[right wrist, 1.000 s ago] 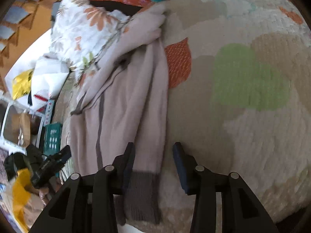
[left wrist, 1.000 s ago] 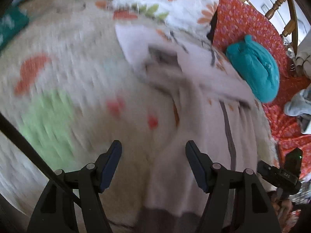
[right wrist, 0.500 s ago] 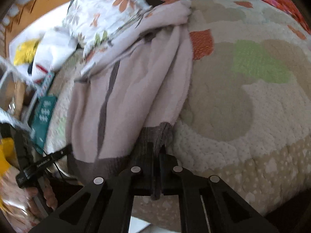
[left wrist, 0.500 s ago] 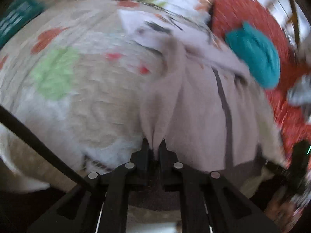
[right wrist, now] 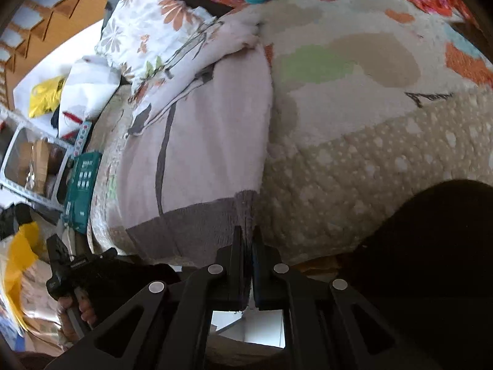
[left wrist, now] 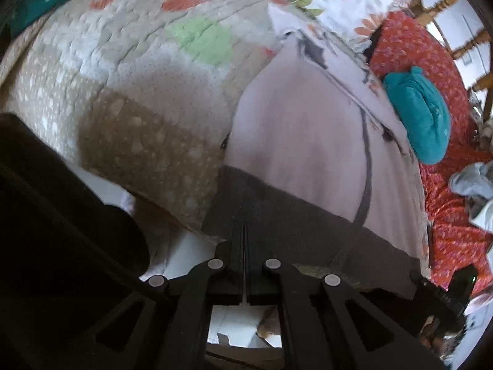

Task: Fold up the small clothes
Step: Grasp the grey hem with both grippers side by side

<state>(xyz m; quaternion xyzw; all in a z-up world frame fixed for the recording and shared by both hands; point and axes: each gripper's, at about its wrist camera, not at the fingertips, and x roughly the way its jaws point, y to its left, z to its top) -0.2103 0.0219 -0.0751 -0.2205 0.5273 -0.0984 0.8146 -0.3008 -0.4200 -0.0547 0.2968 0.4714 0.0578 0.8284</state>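
Both clamped on the sweater (left wrist: 295, 141) hem, left gripper (left wrist: 245, 231) and right gripper (right wrist: 246, 234) at opposite corners; it's spread on the quilt (left wrist: 129, 92). Soft, limp knit, I expect sag; corner grips suit it.

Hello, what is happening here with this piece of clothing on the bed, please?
A person holding a gripper in each hand is folding a pale pink knitted garment with a dark grey ribbed hem. It lies on a beige patchwork quilt. The left gripper is shut on one corner of the hem and the right gripper on the other corner, so the garment is stretched between them at the quilt's near edge.
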